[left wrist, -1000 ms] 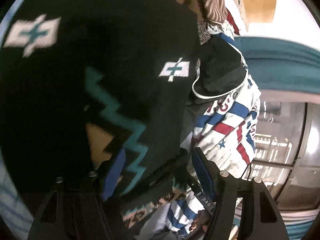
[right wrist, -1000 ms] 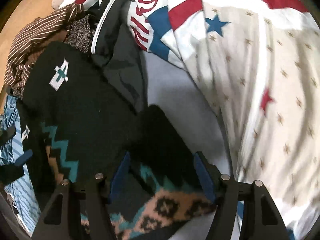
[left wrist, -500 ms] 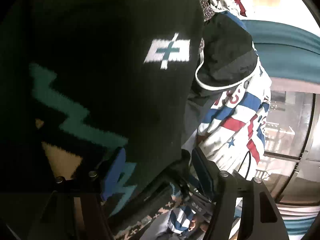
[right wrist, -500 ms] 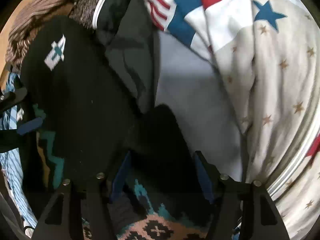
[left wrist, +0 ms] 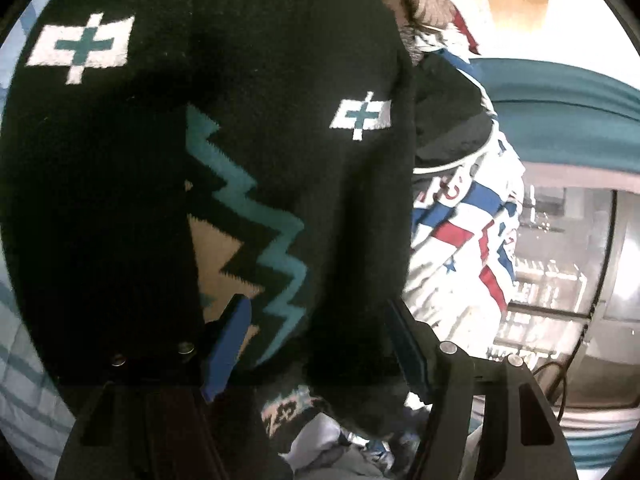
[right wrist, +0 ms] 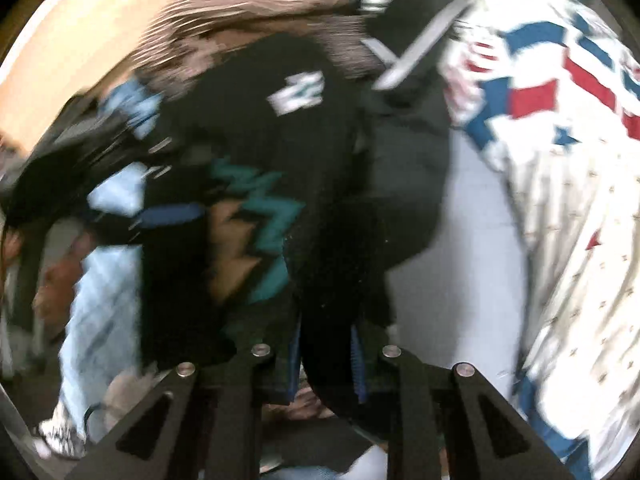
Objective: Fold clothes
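Observation:
A black knit sweater [left wrist: 248,128] with teal zigzags and white cross marks fills the left wrist view. It hangs over my left gripper [left wrist: 320,344], whose blue-padded jaws stand wide apart with the cloth draped between them. In the blurred right wrist view, my right gripper [right wrist: 326,364] has its jaws close together, pinching a black fold of the same sweater [right wrist: 280,160].
A white garment with red and blue stripes and stars [right wrist: 560,200] lies to the right, also in the left wrist view [left wrist: 460,240]. A brown striped garment [right wrist: 248,12] and a black jacket with white piping [right wrist: 412,52] lie behind. Pale blue fabric [right wrist: 104,300] sits left.
My right gripper has closed from wide open onto a fold of the sweater and swung fast, blurring its view. The sweater has shifted across the left wrist view.

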The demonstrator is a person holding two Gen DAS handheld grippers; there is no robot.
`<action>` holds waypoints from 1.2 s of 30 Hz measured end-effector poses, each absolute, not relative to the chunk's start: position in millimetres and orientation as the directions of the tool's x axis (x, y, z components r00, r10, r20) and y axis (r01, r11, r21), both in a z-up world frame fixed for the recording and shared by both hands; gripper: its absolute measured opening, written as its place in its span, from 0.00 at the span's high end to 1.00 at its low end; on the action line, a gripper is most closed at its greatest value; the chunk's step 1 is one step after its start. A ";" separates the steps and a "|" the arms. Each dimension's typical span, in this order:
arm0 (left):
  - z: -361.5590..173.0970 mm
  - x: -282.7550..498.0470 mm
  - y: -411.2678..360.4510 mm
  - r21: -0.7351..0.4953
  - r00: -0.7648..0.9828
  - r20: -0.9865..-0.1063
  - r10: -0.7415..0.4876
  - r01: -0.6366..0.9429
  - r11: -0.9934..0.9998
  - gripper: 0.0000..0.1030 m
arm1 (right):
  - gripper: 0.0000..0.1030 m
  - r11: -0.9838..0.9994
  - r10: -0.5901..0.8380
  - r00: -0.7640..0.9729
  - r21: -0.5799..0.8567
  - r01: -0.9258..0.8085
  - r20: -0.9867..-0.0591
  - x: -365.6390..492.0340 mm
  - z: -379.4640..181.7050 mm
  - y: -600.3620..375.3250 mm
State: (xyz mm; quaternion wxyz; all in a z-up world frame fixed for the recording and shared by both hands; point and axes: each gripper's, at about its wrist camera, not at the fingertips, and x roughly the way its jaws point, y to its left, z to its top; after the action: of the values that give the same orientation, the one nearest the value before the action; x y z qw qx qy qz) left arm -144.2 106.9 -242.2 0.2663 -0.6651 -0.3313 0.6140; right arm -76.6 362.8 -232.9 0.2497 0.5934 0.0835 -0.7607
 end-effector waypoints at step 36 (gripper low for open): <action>-220.2 -251.1 103.0 -0.673 -0.211 -0.722 0.659 -0.002 -0.739 0.36 | 0.42 -0.972 -0.216 -0.269 0.182 0.148 -0.939 -111.4 -261.2 329.1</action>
State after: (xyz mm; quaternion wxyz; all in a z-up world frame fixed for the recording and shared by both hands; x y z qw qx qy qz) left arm -251.1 103.0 -220.2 0.2276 -0.5855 -0.2801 0.7258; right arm -111.4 329.1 -261.2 0.1143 0.5937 -0.0289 -0.7960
